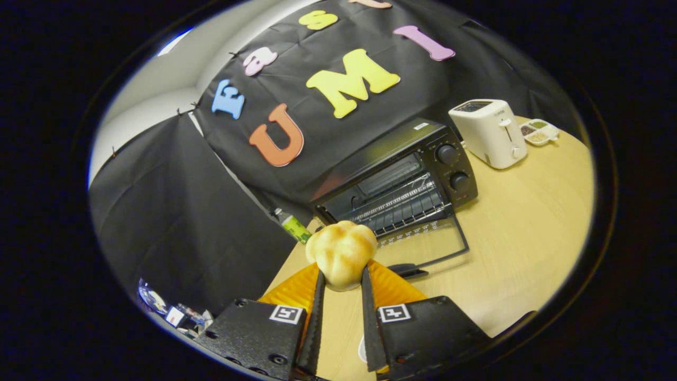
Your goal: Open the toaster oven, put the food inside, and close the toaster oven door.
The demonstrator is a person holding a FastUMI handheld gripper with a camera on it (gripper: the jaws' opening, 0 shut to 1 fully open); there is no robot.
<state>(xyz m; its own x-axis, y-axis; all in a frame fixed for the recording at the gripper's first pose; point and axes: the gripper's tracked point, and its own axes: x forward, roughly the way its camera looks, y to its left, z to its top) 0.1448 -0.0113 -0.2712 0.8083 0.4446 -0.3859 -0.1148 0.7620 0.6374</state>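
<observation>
Black cloth is hung as the booth's wall behind a pale, smooth wooden table (529, 238), on which a black, boxy metal toaster oven (402, 177) is set. Its glass door (423, 241) is folded down flat onto the table in front of the oven, and a wire rack (404, 209) is seen inside the open cavity. Two round knobs (453, 168) are mounted on the oven's right-hand panel. To the right of the oven, a white, rounded plastic pop-up toaster (489, 132) is placed, and beyond that a small white divided dish (539, 131) of dry grains. At the oven's left corner, a small green-labelled bottle (292, 225) is stood against the cloth.

A golden, lumpy bread roll (341, 254) is held in the gripper (341, 278), whose fingers are closed partway and pressed on the roll's two sides. The roll is carried just in front of the oven's lowered door, above the table.
</observation>
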